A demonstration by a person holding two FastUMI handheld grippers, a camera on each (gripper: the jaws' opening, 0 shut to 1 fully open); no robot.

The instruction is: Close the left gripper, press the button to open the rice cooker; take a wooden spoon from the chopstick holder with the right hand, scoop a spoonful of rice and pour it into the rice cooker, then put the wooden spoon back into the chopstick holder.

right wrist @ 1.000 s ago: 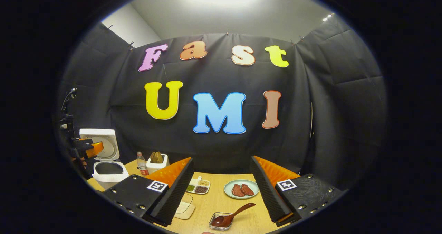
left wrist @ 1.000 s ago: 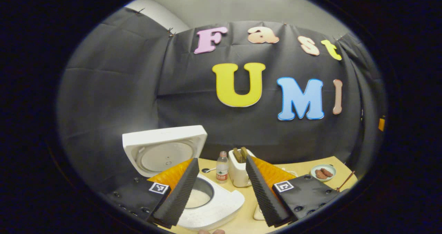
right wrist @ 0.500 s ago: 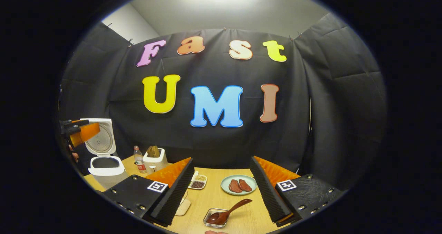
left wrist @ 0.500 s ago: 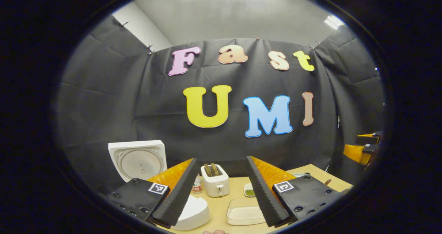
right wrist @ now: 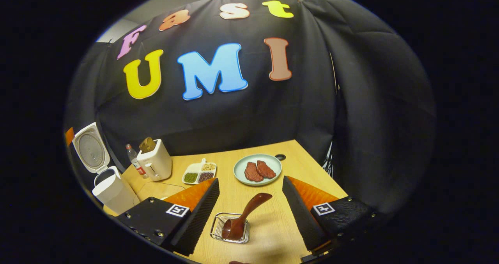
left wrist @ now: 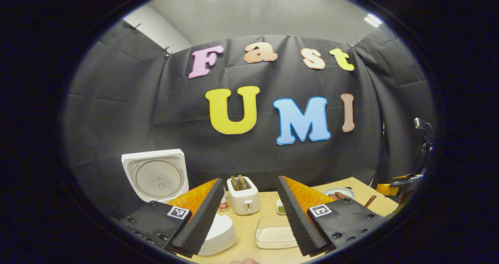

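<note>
My right gripper (right wrist: 249, 213) spread wide. Wooden spoon (right wrist: 243, 216) light, stiff, smooth; I'd pinch handle mid-way. Left gripper (left wrist: 249, 217) spread too.

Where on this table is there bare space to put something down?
Bare wood runs along the table's right edge, between the plate of meat and the right gripper. The left side is crowded: rice cooker, bottle, toaster, divided dish. The wire holder with the wooden spoon takes the near middle.
</note>
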